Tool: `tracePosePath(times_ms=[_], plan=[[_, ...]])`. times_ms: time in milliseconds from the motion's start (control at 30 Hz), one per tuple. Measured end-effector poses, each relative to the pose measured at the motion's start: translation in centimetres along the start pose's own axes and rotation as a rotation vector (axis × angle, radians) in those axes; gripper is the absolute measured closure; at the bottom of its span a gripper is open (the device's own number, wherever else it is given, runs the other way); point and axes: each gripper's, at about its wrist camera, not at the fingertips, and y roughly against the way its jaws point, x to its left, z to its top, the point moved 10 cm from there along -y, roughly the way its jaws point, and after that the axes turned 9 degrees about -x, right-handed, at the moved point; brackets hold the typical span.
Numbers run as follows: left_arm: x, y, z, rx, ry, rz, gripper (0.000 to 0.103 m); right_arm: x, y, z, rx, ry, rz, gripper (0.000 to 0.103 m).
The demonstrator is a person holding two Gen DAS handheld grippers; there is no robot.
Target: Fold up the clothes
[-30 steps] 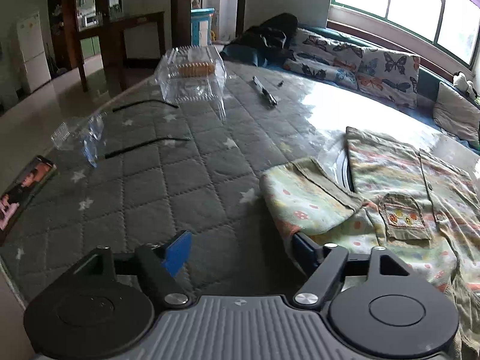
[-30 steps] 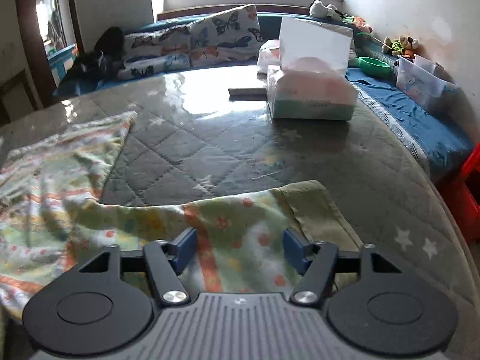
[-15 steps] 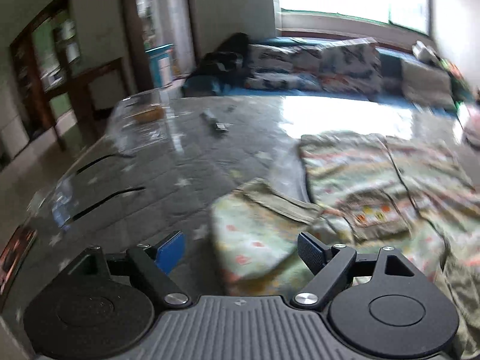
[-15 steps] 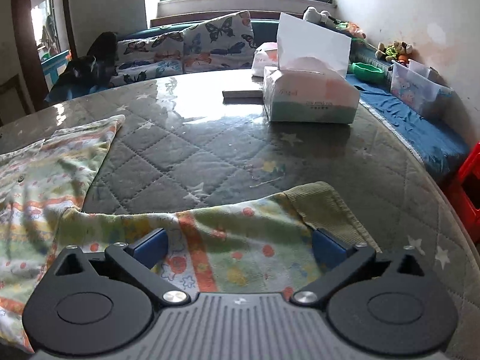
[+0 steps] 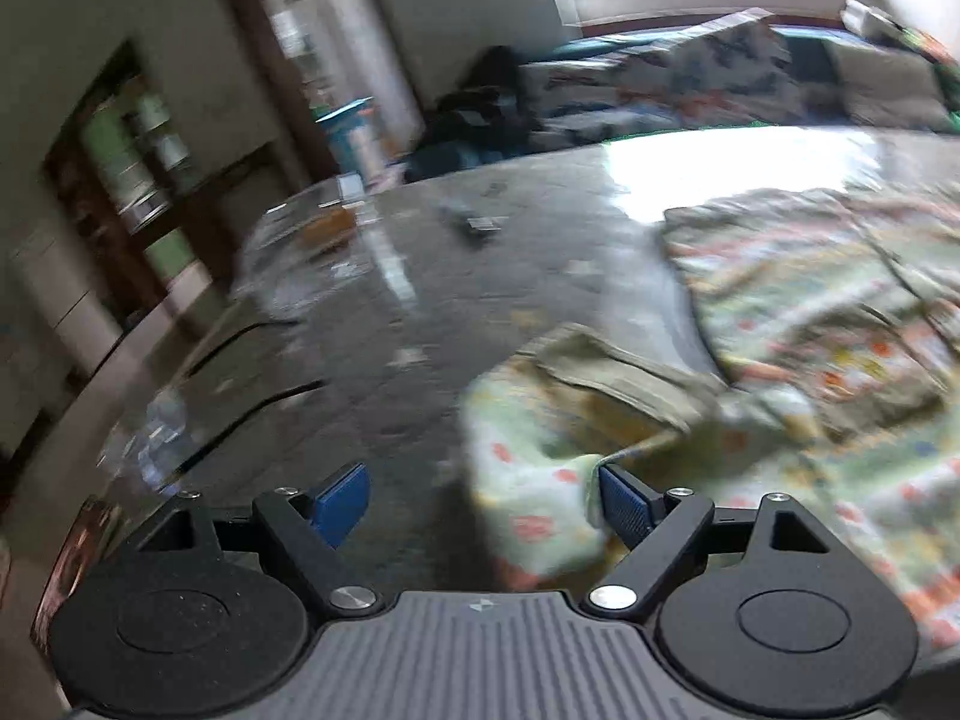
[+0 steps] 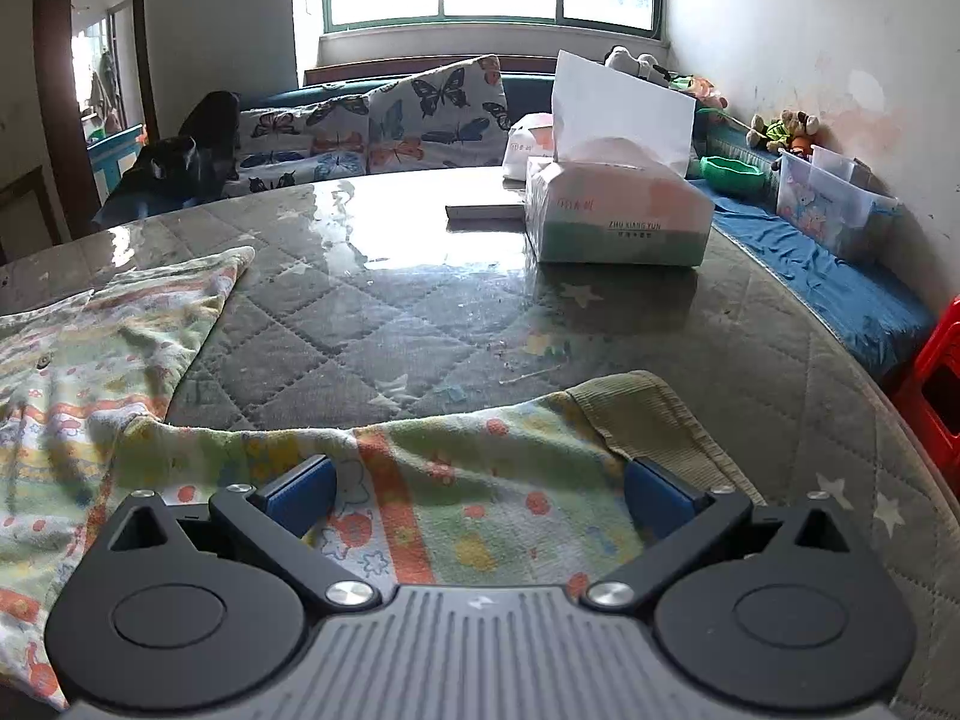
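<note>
R wrist cam: my right gripper point(image 6: 477, 495) spread wide over a floral shirt sleeve point(image 6: 480, 468).
Sleeve lies flat on quilted table point(image 6: 384, 324) w/ tissue box point(image 6: 618, 219) farther back, right.

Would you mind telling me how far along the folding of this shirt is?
Early. Done: the patterned shirt lies spread flat on the quilted table. In hand: nothing gripped; the right gripper straddles the right sleeve, open, and the left gripper is open at the left sleeve. Left: folding both sleeves inward, then the body.
</note>
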Motion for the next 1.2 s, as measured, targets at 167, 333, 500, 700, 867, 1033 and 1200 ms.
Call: tracePosePath(times_ms=[167, 333, 500, 700, 867, 1033, 1200], plan=[[6.2, -1.4, -0.8, 0.029, 0.205, 0.122, 0.017, 0.0, 0.0, 0.0, -0.004, 0.0, -0.001, 0.0], [10.5, -1.8, -2.0, 0.048, 0.265, 0.226, 0.018, 0.1, 0.0, -0.1, -0.005, -0.001, -0.001, 0.0], [12.7, -1.5, -3.4, 0.082, 0.301, 0.28, 0.018, 0.1, 0.0, -0.1, -0.006, 0.0, -0.001, 0.0], [8.9, -0.7, -1.6, 0.047, 0.284, 0.155, 0.018, 0.1, 0.0, -0.2, -0.007, 0.0, -0.001, 0.0], [5.3, -2.7, -0.5, 0.03, 0.219, 0.093, 0.018, 0.1, 0.0, -0.2, -0.007, -0.002, 0.0, 0.0], [5.7, -4.0, -0.9, 0.033, 0.181, 0.144, 0.017, 0.1, 0.0, -0.2, -0.007, -0.003, 0.0, 0.0], [9.0, -3.9, -2.4, 0.028, 0.188, 0.245, 0.016, 0.1, 0.0, -0.2, -0.007, -0.003, 0.0, 0.0]])
